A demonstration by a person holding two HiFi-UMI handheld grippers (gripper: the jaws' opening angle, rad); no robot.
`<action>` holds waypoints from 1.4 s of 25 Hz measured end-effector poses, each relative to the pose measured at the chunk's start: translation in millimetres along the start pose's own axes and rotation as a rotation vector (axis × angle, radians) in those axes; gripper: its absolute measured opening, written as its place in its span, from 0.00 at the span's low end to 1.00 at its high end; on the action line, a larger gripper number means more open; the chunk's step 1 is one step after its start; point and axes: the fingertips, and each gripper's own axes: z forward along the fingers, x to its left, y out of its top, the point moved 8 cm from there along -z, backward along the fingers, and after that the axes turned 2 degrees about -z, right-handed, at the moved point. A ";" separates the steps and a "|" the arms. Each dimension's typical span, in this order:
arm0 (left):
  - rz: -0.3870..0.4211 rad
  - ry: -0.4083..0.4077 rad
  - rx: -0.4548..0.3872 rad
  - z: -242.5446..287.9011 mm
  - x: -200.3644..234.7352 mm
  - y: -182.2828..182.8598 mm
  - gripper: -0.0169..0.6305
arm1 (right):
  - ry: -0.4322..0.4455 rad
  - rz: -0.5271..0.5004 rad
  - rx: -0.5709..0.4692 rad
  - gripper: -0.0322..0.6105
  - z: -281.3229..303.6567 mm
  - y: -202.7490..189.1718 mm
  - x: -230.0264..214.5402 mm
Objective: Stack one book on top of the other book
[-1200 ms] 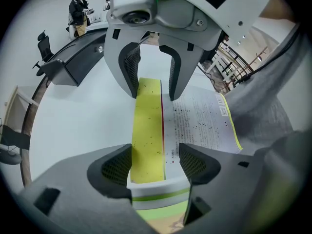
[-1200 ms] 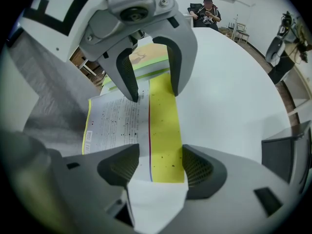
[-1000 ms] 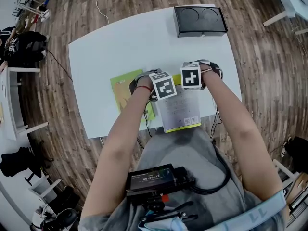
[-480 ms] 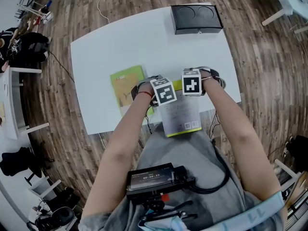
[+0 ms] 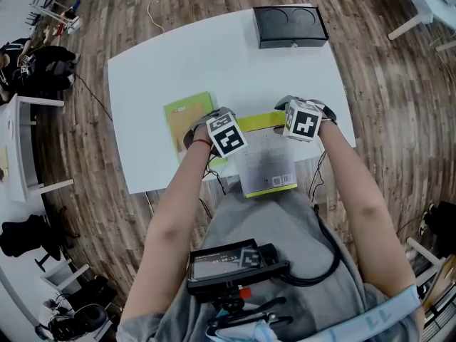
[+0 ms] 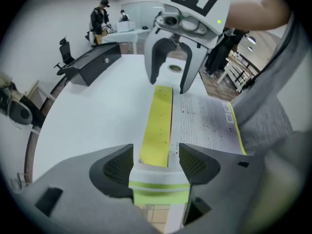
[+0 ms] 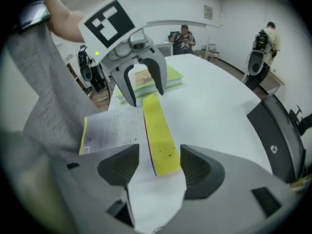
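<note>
While the yellow-spined book [image 5: 267, 161] is clamped at either end of its spine by the left gripper [image 6: 155, 164] and right gripper [image 7: 158, 167], the green book [image 5: 185, 116] lies bare just beside it on the table [image 5: 214, 55]; the stacking itself looks yet to come.

A head-worn camera, high above and tipped steeply down, takes in the whole white surface [image 5: 178, 55] from a distance. A second camera rides the left hand-held gripper [image 6: 156, 162], close behind its jaws, facing along the yellow-spined book [image 6: 158, 126] to the right hand-held gripper [image 6: 168, 84] opposite. The third rides that right one and looks back the other way along the same spine. All three views share that book and the surface; the green book [image 7: 173, 78] shows in the head and right gripper views.
</note>
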 end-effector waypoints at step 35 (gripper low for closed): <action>-1.084 -0.710 -0.779 -32.1 -178.5 -118.5 0.38 | 0.481 1.024 -0.688 0.45 -19.2 -98.3 182.7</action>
